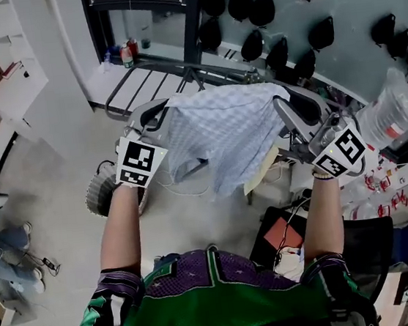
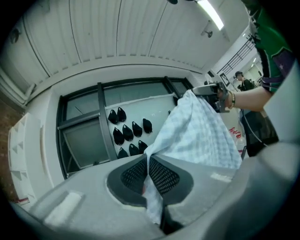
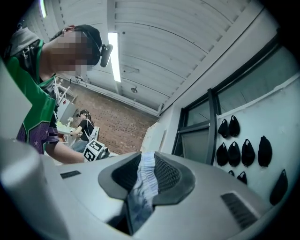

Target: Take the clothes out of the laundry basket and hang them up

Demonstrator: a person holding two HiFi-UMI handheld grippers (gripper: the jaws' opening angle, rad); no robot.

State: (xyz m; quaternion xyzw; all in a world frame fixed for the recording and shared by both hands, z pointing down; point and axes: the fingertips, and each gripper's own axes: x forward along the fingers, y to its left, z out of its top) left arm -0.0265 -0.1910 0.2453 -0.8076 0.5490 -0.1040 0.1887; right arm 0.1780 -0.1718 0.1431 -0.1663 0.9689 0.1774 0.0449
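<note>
Since checked shirt (image 1: pixel 223 138) hangs stretched in air between my two hands, well clear of floor, guessing idea is to spread it flat before draping over rack bars (image 1: pixel 139 85) just beyond.

Laundry basket (image 1: pixel 97 197) on floor under left arm, mostly hidden, can't see contents tbh.

Left hand-held gripper (image 2: pixel 149 172) clamped tight on one shirt edge. Right hand-held gripper (image 3: pixel 146 176) pinching bunched fold at other side.

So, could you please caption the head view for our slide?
Left gripper and right gripper hold a checked cloth spread between them.
</note>
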